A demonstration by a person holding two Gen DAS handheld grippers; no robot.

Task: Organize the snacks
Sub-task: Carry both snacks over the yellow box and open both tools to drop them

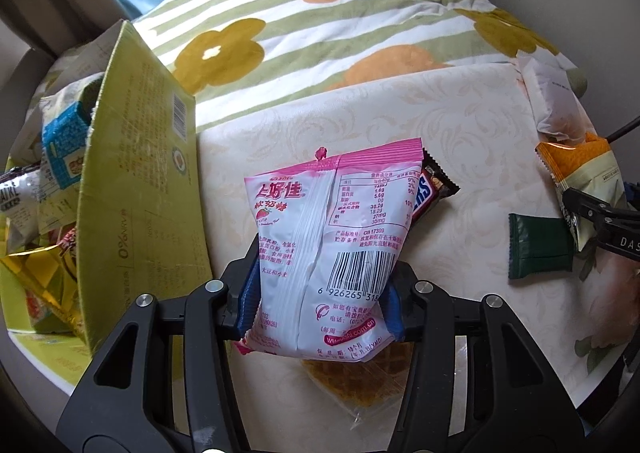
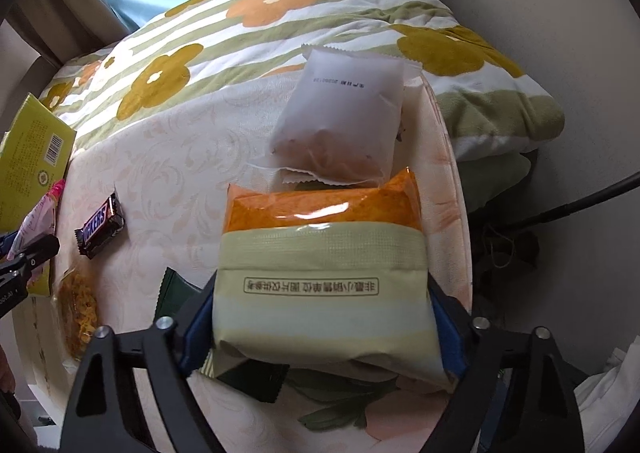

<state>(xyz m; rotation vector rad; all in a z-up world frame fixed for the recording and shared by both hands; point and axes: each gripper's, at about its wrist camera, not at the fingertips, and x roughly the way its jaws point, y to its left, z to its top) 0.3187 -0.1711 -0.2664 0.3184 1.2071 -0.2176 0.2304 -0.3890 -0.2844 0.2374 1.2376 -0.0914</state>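
My left gripper (image 1: 320, 305) is shut on a pink and white snack bag (image 1: 328, 245) and holds it above the table, right of the green cardboard box (image 1: 140, 189) that holds several snack packs. My right gripper (image 2: 320, 317) is shut on an orange and pale green snack pack (image 2: 320, 273); the pack also shows in the left wrist view (image 1: 580, 169). A Snickers bar (image 2: 100, 229) lies on the table, partly hidden behind the pink bag in the left wrist view (image 1: 434, 189). A dark green packet (image 1: 540, 249) lies under the right gripper.
A waffle in clear wrap (image 1: 360, 385) lies below the pink bag. A white translucent pouch (image 2: 344, 125) lies at the table's far right edge. The floral tablecloth (image 2: 168, 157) covers the table. A striped flowered blanket (image 2: 260, 25) lies behind it.
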